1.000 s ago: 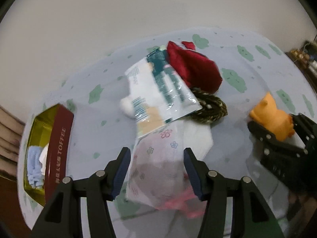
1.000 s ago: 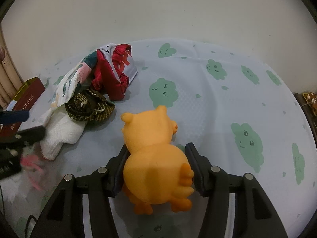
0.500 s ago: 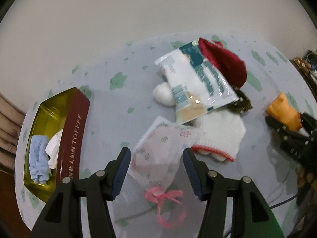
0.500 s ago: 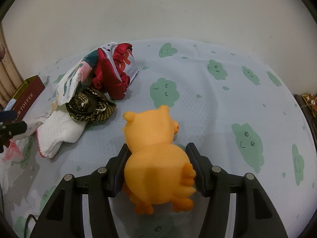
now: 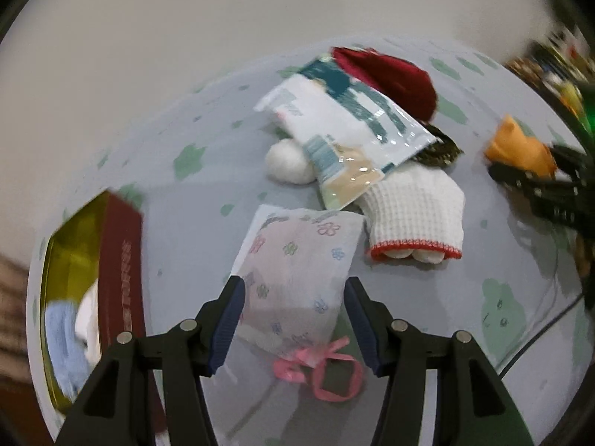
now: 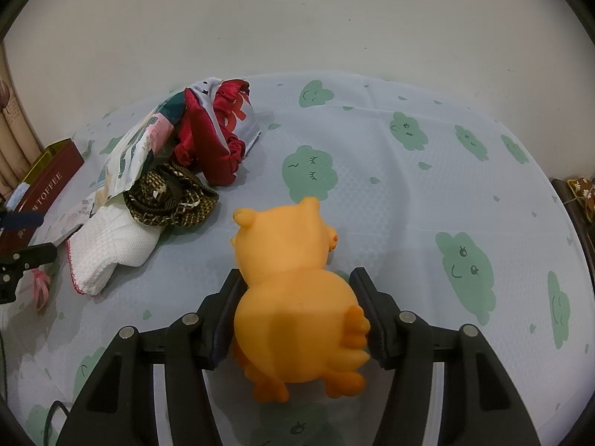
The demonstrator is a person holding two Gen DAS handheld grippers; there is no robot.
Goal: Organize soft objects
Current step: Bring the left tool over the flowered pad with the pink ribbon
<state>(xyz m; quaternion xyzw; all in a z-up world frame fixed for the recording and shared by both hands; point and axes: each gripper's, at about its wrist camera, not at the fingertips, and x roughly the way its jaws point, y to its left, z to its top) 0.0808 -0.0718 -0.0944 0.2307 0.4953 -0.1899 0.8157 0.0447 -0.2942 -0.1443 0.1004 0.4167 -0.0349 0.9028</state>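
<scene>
Item: floral pouch — I am carrying it pinched in the left gripper near the tin, light, limp, gripping mid-body; right gripper is squeezing the orange toy.

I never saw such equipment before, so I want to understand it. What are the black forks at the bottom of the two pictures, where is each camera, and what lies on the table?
No robot is here. A person holds a two-finger gripper in each hand, and a wide-angle camera on each one looks forward along its fingers. The black forks are those fingers.

In the left hand's picture, the left gripper holds a flowered gauze pouch with a pink ribbon above the cloud-print tablecloth.

In the right hand's picture, the right gripper clasps an orange toy owl.

On the cloth lie a plastic packet, a red velvet scrunchie, a brown woven scrunchie, white knit gloves and a white fluffy ball. At the left stands a red toffee tin with blue and white cloth inside.
</scene>
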